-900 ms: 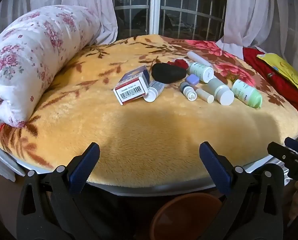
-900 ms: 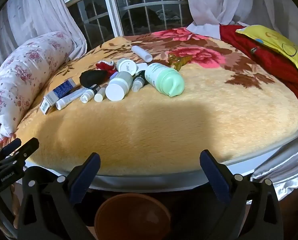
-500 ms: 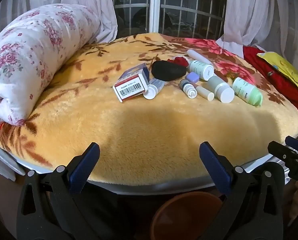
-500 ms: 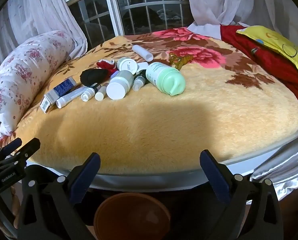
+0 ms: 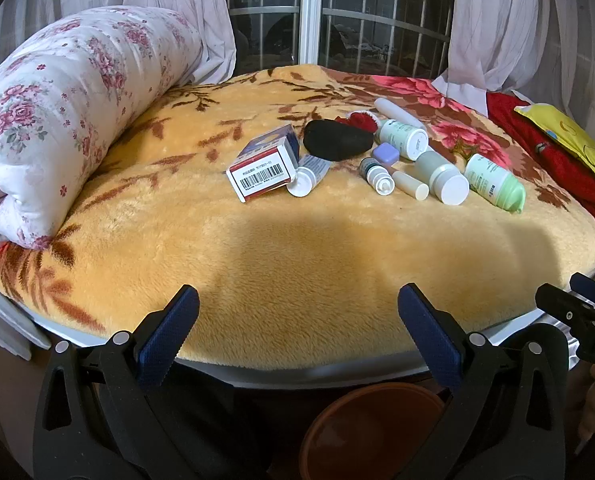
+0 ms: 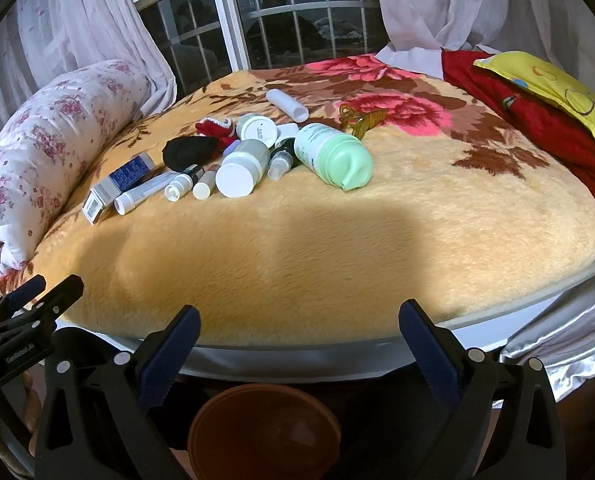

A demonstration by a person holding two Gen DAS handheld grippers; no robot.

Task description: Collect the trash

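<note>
Both tools gape with nothing between their pads: the left tool [image 5: 297,328] and right tool [image 6: 299,344] hover at the near edge of the bed [image 6: 337,248], well apart from the trash. A brown bin [image 6: 263,432] sits on the floor below them. On the yellow floral blanket [image 5: 297,248] a cluster lies mid-bed: a barcoded box [image 5: 263,170], black pouch [image 5: 337,140], green-capped bottle [image 6: 333,156] and small tubes. A rolled quilt [image 5: 57,112] lines the left side; a barred window [image 5: 337,20] stands behind. Bare blanket spans the front.
</note>
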